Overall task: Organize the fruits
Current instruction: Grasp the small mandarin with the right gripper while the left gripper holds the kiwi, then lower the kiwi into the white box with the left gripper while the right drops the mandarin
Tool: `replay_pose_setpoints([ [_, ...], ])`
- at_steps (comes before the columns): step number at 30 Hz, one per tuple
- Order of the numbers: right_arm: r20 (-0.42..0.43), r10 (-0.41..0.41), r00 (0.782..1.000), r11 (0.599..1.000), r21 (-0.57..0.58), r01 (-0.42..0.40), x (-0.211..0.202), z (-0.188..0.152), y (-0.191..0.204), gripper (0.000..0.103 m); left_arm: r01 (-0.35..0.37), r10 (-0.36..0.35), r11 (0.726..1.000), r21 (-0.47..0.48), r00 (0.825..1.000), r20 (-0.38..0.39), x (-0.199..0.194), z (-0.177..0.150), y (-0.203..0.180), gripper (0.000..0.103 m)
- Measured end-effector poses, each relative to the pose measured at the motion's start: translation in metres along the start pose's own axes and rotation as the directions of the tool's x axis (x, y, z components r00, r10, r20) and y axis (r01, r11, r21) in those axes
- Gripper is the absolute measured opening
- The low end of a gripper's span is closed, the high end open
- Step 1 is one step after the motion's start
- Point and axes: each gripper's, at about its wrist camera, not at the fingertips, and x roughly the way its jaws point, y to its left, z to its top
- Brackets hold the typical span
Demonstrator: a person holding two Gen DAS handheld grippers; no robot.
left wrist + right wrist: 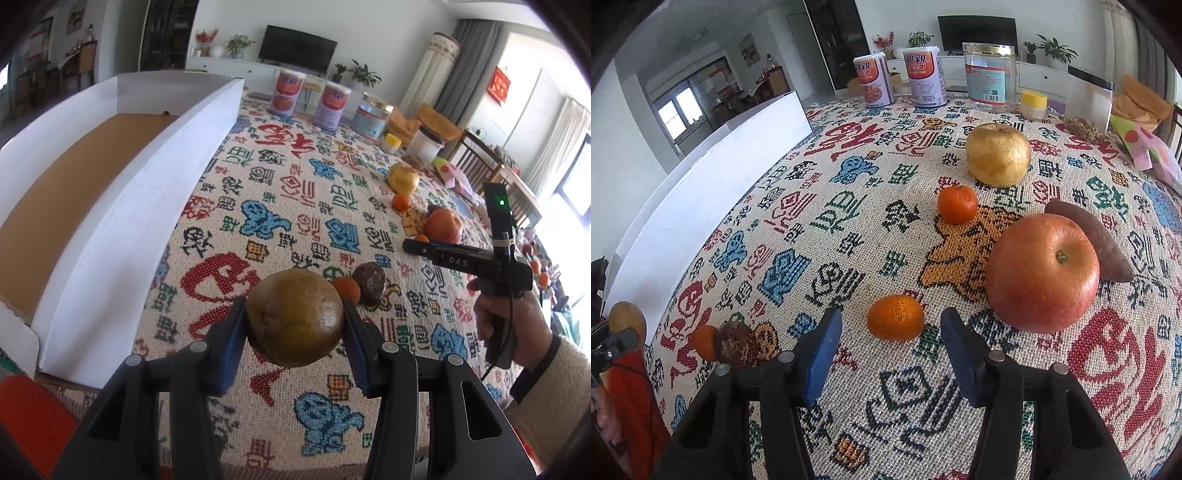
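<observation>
My left gripper [294,314] is shut on a brownish-green round fruit [294,317] and holds it above the patterned tablecloth, right of the white cardboard box [122,206]. A small orange [346,291] and a dark brown fruit [370,281] lie just behind it. My right gripper [891,326] is open, its blue pads on either side of a small orange [895,317] on the cloth. A red apple [1043,273], a sweet potato [1108,251], another orange [957,205] and a yellow pear [998,154] lie beyond.
Two printed cans [873,81], a clear jar [989,75], a yellow-lidded pot [1034,103] and a clear container [1087,99] stand at the table's far edge. The box's white wall [701,206] runs along the left.
</observation>
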Motion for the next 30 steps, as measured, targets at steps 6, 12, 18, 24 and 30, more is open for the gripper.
replay_pose_setpoints([
  [6,-0.012,-0.023,1.000,1.000,-0.006,0.023,-0.004,0.005,0.020,0.029,0.111,-0.111,0.990,-0.085,0.994,0.006,-0.037,0.016,0.011,0.050],
  [12,0.024,0.259,0.966,0.961,-0.107,-0.255,-0.054,0.055,0.123,0.029,0.017,0.001,0.989,-0.144,0.992,0.124,-0.094,0.080,0.063,0.050],
  [18,-0.078,0.443,0.893,0.859,-0.248,-0.448,-0.047,0.091,0.266,0.029,-0.218,0.226,0.944,-0.248,0.974,0.001,-0.061,0.100,0.149,0.050],
  [24,-0.158,0.401,0.902,0.850,-0.304,-0.431,0.006,0.089,0.335,0.031,-0.331,0.329,0.916,-0.226,0.943,-0.051,-0.037,0.089,0.179,0.058],
  [30,-0.021,0.445,0.895,0.859,-0.272,-0.433,-0.024,0.104,0.318,0.050,-0.320,0.341,0.919,-0.232,0.938,0.059,-0.061,0.097,0.168,0.079],
])
